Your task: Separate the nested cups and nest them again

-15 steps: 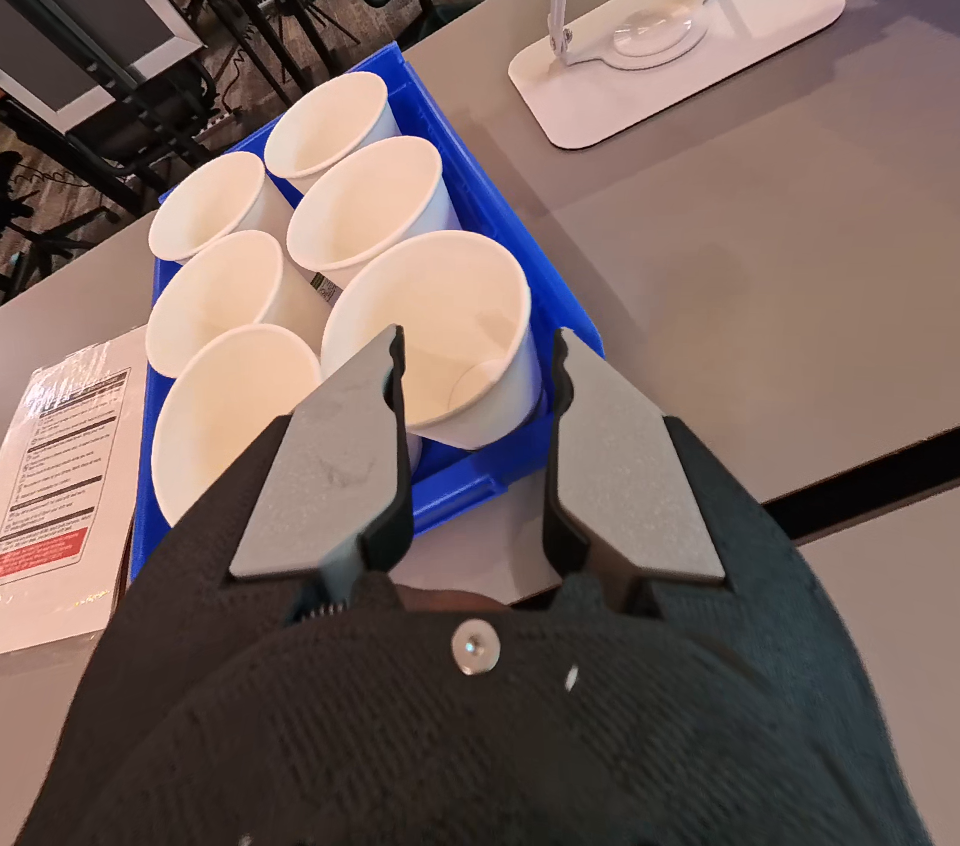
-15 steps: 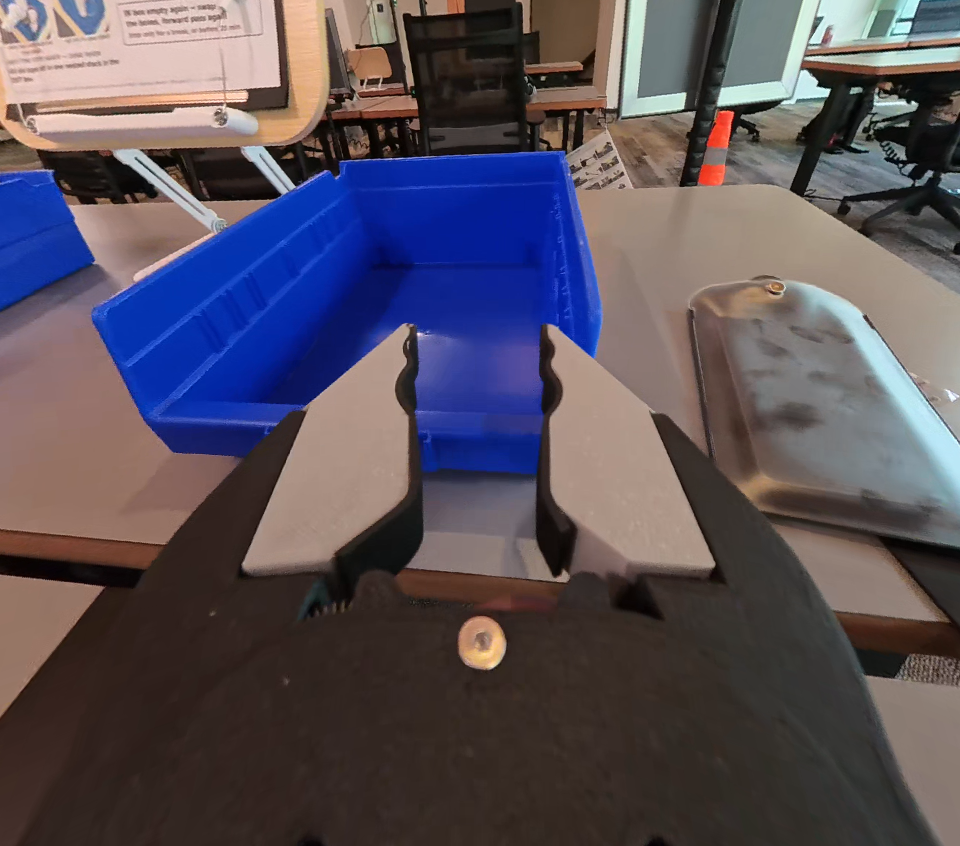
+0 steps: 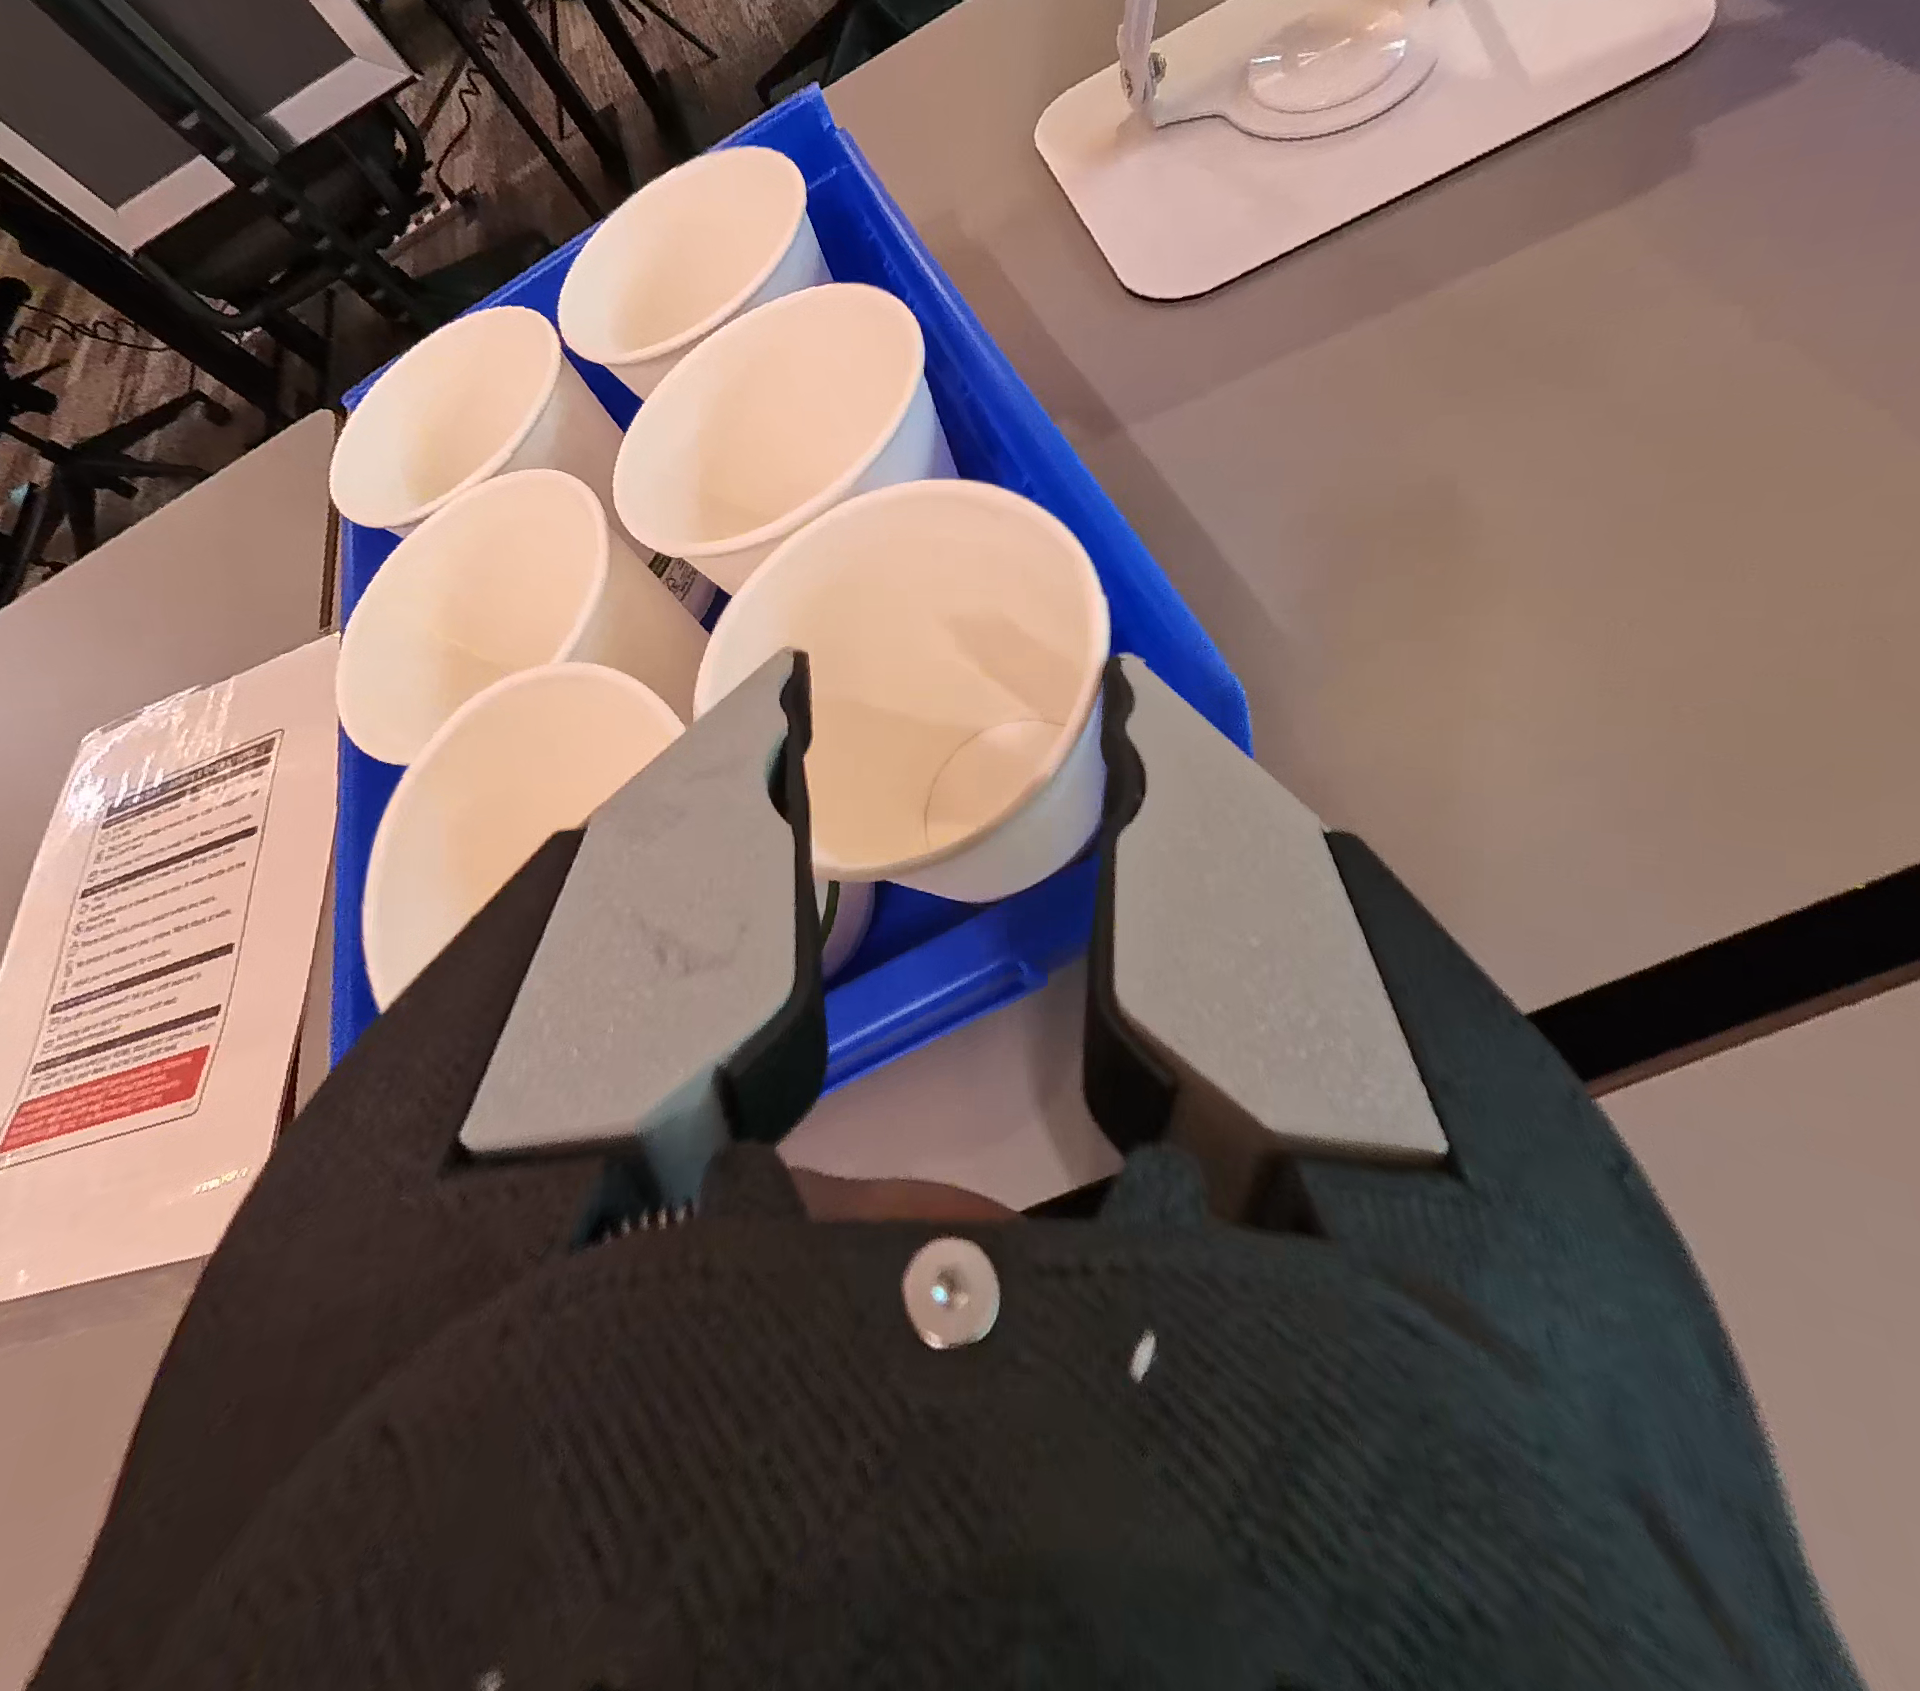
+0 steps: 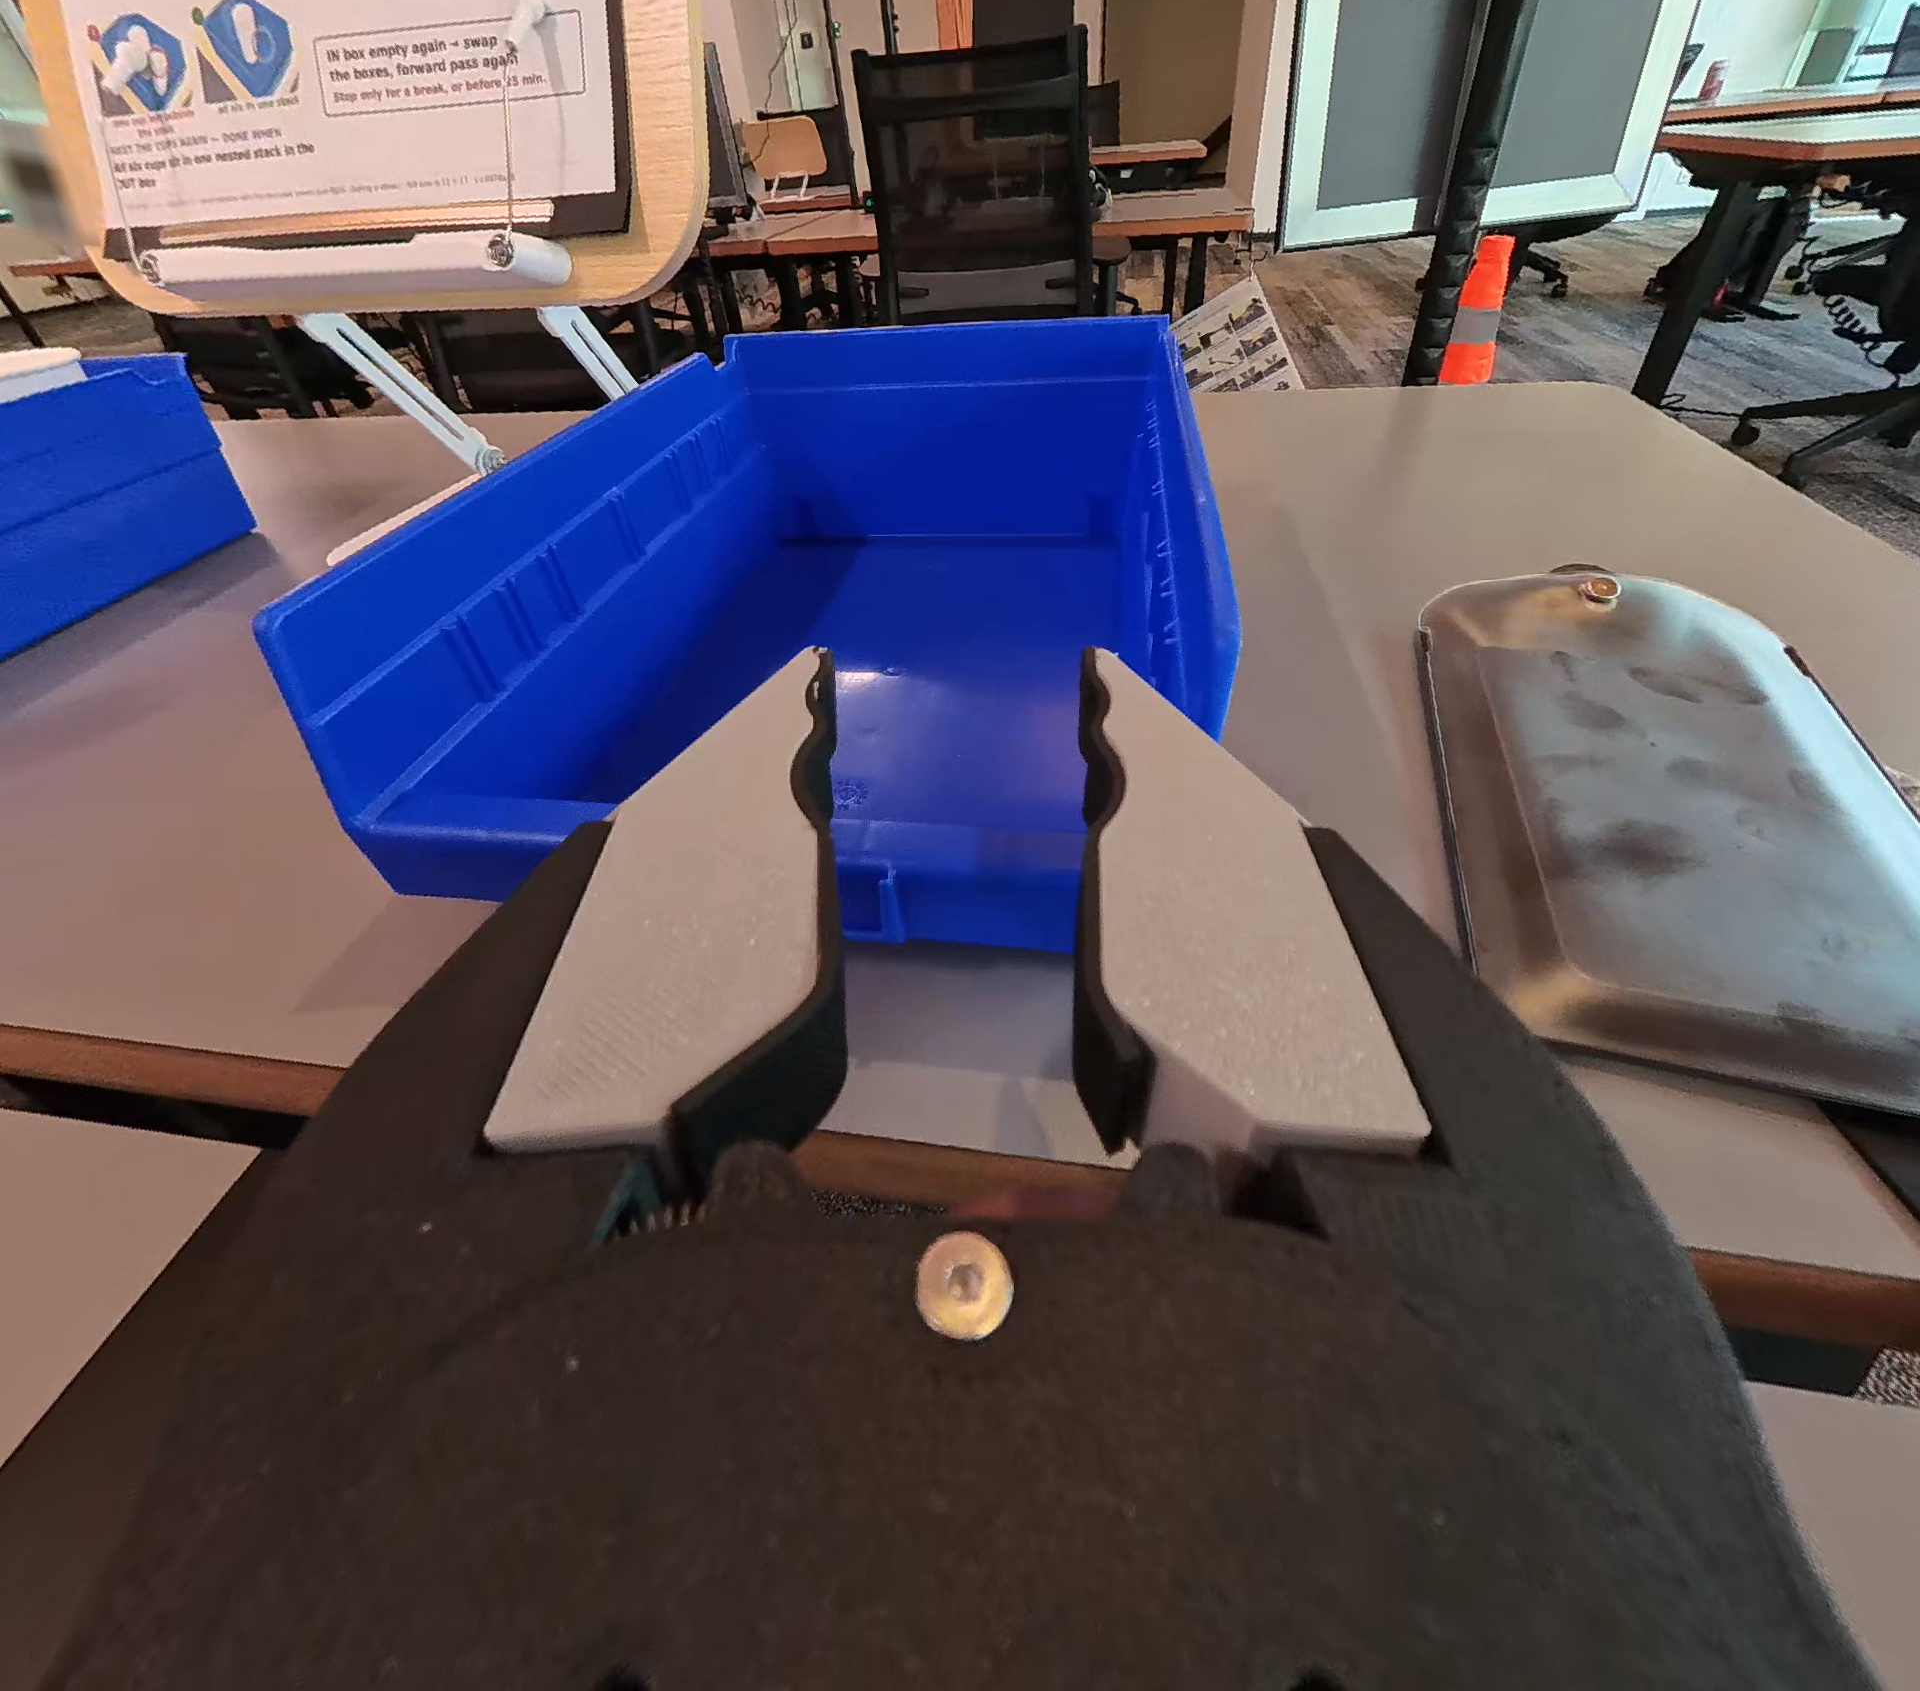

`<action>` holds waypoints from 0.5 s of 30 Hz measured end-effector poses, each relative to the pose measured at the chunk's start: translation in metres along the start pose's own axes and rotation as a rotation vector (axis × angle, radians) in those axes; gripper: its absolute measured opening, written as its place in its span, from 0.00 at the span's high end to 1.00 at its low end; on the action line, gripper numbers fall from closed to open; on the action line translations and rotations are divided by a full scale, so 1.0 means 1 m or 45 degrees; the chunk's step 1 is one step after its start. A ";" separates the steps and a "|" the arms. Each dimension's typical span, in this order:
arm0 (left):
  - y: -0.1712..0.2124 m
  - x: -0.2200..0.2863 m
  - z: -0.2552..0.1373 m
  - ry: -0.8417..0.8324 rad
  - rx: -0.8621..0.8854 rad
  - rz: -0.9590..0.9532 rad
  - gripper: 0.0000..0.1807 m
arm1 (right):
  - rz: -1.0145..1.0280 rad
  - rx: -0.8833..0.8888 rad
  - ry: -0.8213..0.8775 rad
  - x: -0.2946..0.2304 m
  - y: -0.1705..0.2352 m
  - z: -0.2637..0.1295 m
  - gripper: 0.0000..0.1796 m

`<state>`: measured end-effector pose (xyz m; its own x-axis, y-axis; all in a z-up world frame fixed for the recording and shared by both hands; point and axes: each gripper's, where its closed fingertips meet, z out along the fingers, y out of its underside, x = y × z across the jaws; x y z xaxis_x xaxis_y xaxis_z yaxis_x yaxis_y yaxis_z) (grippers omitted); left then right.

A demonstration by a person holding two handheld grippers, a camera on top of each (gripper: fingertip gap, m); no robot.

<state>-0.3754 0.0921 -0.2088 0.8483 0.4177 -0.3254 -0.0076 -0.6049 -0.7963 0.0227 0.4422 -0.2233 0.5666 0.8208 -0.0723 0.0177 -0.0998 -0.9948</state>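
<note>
Left gripper (image 3: 951, 768) moved closer to cups since half second ago. Jaws wide open, nothing held. Nearest cup (image 3: 914, 685) now sits right between my tips, not squeezed yet. Five more cups past it, all apart, in bin (image 3: 1039, 436). I think grab comes next. Left tilts down from above. Right gripper (image 4: 951, 737) same as before: open, holding nothing, level, empty bin (image 4: 520, 665) just ahead.

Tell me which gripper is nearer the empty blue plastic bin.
Right. The right gripper hovers open at the empty blue plastic bin's front lip; the left gripper is over the other blue bin, straddling a white paper cup.
</note>
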 end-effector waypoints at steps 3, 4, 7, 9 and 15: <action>0.007 0.001 0.004 0.008 -0.027 0.006 0.70 | -0.007 -0.003 -0.002 -0.001 0.000 0.000 0.75; 0.009 0.002 0.006 0.011 -0.036 0.009 0.70 | -0.009 -0.003 -0.002 -0.001 0.000 0.000 0.75; 0.014 0.005 0.010 0.020 -0.056 0.019 0.70 | -0.013 -0.002 -0.003 -0.001 0.000 0.000 0.75; 0.017 0.006 0.012 0.025 -0.068 0.022 0.70 | -0.011 -0.001 -0.005 -0.001 0.000 0.000 0.75; 0.020 0.006 0.016 0.023 -0.084 0.039 0.70 | -0.003 0.001 -0.011 -0.001 0.000 0.000 0.75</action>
<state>-0.3787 0.0939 -0.2347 0.8578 0.3860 -0.3395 0.0004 -0.6609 -0.7504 0.0217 0.4412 -0.2232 0.5597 0.8257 -0.0702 0.0184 -0.0970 -0.9951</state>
